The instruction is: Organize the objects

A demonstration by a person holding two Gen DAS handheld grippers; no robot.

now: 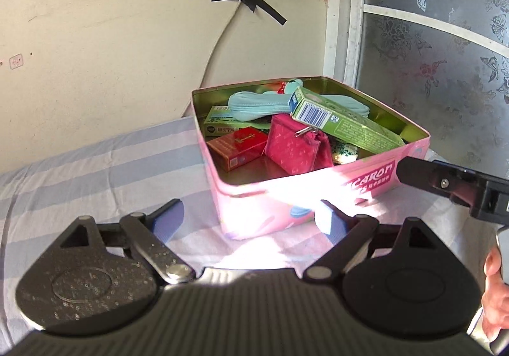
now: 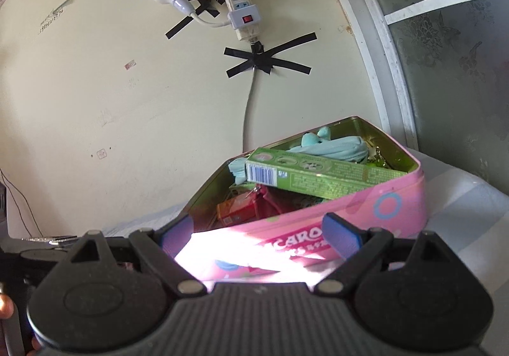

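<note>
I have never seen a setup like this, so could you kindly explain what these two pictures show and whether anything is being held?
A person holds two hand grippers, each with a fisheye camera looking along its fingers. One picture is from the left gripper, the other from the right gripper. Both are open and hold nothing. Ahead, on a striped sheet, stands an open pink tin holding a green box, a red box, a pink pouch and a light blue pouch.
</note>
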